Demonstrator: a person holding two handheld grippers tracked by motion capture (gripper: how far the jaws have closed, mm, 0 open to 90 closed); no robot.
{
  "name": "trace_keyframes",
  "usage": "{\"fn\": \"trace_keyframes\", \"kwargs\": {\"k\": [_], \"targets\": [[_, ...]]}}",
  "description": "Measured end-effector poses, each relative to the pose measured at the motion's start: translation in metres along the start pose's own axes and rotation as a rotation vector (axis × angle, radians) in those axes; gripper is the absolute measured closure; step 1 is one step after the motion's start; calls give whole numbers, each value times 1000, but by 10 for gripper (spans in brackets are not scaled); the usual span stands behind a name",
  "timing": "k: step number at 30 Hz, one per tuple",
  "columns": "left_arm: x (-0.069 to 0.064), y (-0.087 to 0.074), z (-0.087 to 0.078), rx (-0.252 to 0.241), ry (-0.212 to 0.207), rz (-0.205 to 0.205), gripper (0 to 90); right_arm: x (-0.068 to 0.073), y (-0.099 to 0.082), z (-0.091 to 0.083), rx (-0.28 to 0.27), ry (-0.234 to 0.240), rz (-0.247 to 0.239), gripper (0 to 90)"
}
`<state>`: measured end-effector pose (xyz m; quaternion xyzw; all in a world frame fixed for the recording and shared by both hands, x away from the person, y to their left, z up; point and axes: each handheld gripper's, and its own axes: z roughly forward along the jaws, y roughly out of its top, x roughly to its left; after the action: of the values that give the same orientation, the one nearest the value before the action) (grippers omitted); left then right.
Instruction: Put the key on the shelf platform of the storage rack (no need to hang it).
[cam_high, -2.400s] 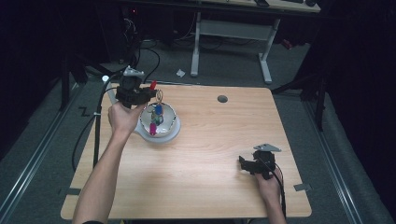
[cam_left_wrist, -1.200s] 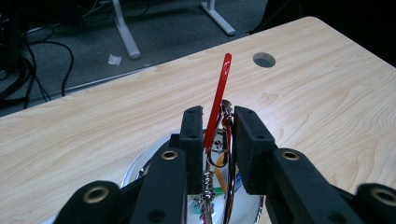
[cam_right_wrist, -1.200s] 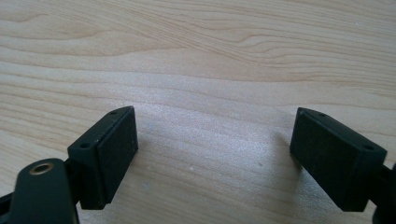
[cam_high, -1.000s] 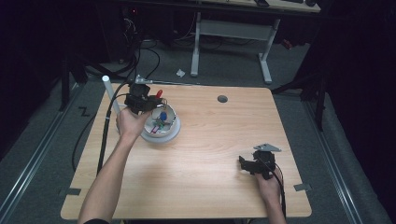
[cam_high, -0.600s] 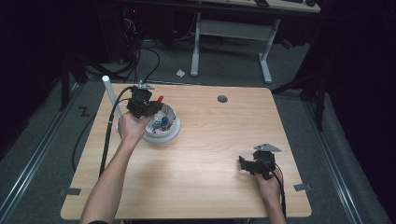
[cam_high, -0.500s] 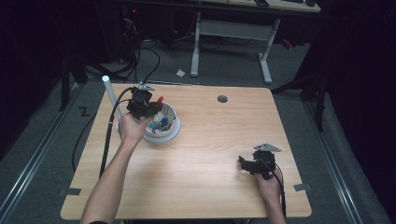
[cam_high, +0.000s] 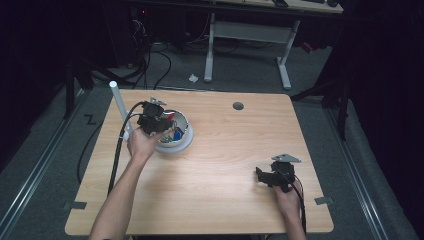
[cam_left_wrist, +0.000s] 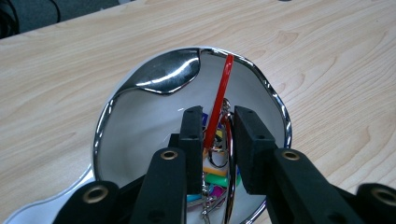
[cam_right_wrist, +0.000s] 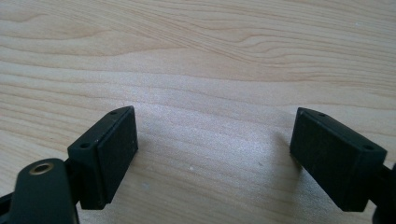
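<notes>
The thin red stick (cam_left_wrist: 221, 95) leans inside the shiny white bowl (cam_left_wrist: 154, 79), its upper end resting near the far rim and its lower end buried in a small heap of colourful bits and wire rings (cam_left_wrist: 217, 179) at the bottom; the bowl stands on the left rear part of the tabletop (cam_high: 225, 165). Your left tool (cam_left_wrist: 215, 135) reaches down into the bowl with its jaws narrowed on either side of the stick, a little gap showing, so I cannot tell whether they already pinch it. The stick looks light, slim and smooth, so it will likely slip or pivot if you take it near an end; I would take hold around its middle, clear of the rings. The bowl also looks light and glossy, so it may slide if you nudge its wall. The lower end of the stick and much of the heap are hidden behind your jaws, and what the small pieces are is hard to make out. Your right tool (cam_right_wrist: 212, 154) rests low over bare wood at the near right, jaws wide apart and empty.
</notes>
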<state>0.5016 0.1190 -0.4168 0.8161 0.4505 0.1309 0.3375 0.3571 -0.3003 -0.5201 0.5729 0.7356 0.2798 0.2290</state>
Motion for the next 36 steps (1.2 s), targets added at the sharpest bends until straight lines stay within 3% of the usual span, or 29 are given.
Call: {"fn": "trace_keyframes", "kwargs": {"k": [7, 13, 16, 20, 25, 30, 36], "targets": [[1, -8, 14, 49, -11, -11, 740, 0, 0, 0, 0, 0, 0, 152], [1, -8, 16, 56, 2, -21, 728, 0, 0, 0, 0, 0, 0, 152], [1, -7, 15, 53, 9, -31, 610, 0, 0, 0, 0, 0, 0, 152], [1, -7, 7, 38, 33, -28, 493, 0, 0, 0, 0, 0, 0, 152], [-1, -6, -1, 17, 16, -23, 410, 0, 0, 0, 0, 0, 0, 152], [-6, -6, -10, 4, 6, -5, 388, 0, 0, 0, 0, 0, 0, 152], [-5, -16, -22, -51, -24, -48, 385, 0, 0, 0, 0, 0, 0, 152]]}}
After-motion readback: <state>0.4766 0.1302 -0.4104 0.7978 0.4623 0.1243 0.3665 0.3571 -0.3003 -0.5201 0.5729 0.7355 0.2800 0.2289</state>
